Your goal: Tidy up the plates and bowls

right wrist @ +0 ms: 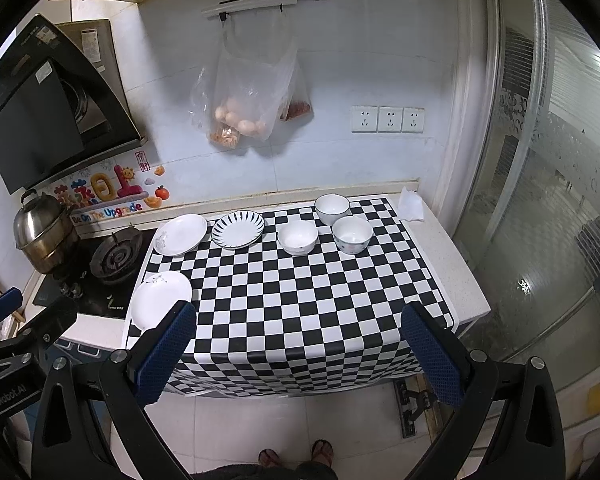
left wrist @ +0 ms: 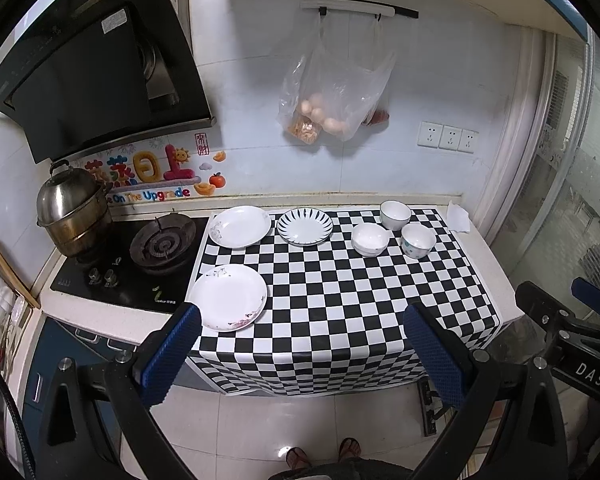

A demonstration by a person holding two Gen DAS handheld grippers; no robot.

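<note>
Three plates lie on the checkered mat (left wrist: 340, 300): a white plate (left wrist: 229, 297) at front left, a white plate (left wrist: 240, 226) at back left, and a striped plate (left wrist: 305, 226) beside it. Three bowls stand at back right: a plain white bowl (left wrist: 370, 239), a white bowl (left wrist: 395, 214) behind it, and a dotted bowl (left wrist: 418, 240). The right wrist view shows the front plate (right wrist: 162, 299), striped plate (right wrist: 238, 229) and bowls (right wrist: 298, 237). My left gripper (left wrist: 302, 322) and right gripper (right wrist: 298, 320) are open and empty, held before the counter's front edge.
A gas stove (left wrist: 162, 240) with a steel pot (left wrist: 72, 212) lies left of the mat. A range hood (left wrist: 96, 76) hangs above it. Plastic bags (left wrist: 332, 100) hang on the wall. A tissue (left wrist: 458, 218) lies at the back right corner. A glass door (right wrist: 540, 200) stands at right.
</note>
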